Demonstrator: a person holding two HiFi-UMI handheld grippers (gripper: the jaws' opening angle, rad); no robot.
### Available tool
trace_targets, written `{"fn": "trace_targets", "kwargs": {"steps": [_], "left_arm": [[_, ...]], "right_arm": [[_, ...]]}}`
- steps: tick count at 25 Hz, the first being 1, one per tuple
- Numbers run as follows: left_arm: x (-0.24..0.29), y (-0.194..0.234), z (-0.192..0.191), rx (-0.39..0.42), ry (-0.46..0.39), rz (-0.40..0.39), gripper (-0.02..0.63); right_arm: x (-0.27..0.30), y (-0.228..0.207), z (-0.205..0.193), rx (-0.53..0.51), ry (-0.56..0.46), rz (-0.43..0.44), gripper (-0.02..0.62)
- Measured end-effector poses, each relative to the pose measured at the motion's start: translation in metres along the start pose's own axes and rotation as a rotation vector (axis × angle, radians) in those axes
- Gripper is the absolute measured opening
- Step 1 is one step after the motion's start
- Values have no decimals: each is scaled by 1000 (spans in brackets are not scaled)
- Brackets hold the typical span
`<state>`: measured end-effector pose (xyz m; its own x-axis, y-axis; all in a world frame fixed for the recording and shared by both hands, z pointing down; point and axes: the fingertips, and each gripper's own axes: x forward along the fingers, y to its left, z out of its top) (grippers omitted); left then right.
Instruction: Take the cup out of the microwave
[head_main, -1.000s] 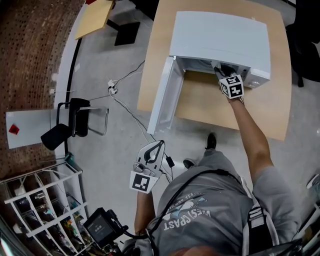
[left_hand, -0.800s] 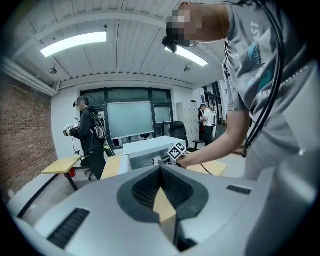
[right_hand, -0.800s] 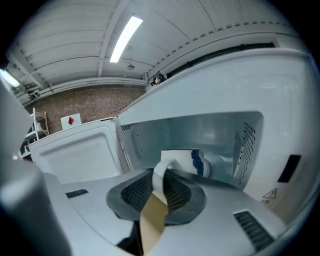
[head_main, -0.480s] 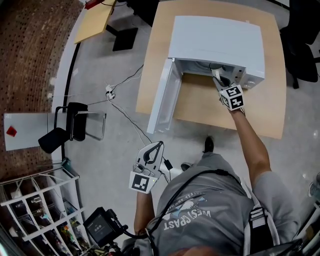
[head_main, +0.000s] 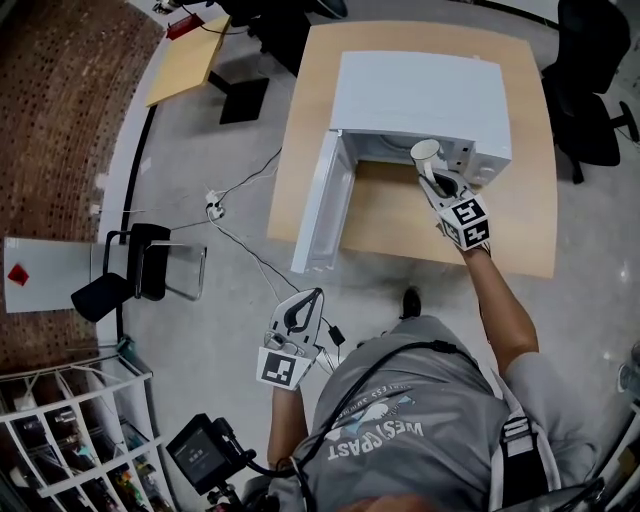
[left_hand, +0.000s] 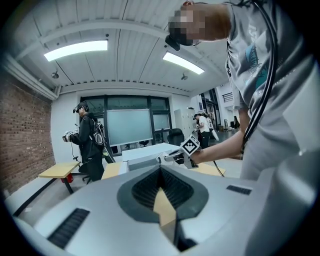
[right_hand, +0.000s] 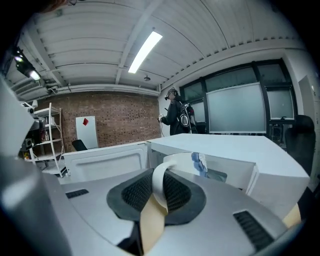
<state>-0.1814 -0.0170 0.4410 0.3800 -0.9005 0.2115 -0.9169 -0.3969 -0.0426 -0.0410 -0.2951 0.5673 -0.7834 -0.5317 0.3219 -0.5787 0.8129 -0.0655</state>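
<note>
Two claws show: the right claw (head_main: 436, 180) has just been closing and grips the cup (head_main: 424, 151) by its handle, just outside the open microwave (head_main: 420, 95), above the surface (head_main: 400, 215). Down by the person's waist, the left claw (head_main: 315, 297) is closed and empty.

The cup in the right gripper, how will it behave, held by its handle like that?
The cup looks like glazed ceramic: probably stiff, fairly heavy for its size, and breakable if dropped. The right gripper pinches only its thin handle, so the body may swing or slip on the smooth glaze.
</note>
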Motion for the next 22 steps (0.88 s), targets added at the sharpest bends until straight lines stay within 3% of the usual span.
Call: {"fn": "trace_targets", "kwargs": {"steps": [11,22], "left_arm": [[-20,5,15,7,-71,-2,43],[-67,15,20,18,-153,-94,43]], "right_arm": [[-67,49,83,-78,-139,23,63],[-136,128,153,-142,-261,-4,63]]}}
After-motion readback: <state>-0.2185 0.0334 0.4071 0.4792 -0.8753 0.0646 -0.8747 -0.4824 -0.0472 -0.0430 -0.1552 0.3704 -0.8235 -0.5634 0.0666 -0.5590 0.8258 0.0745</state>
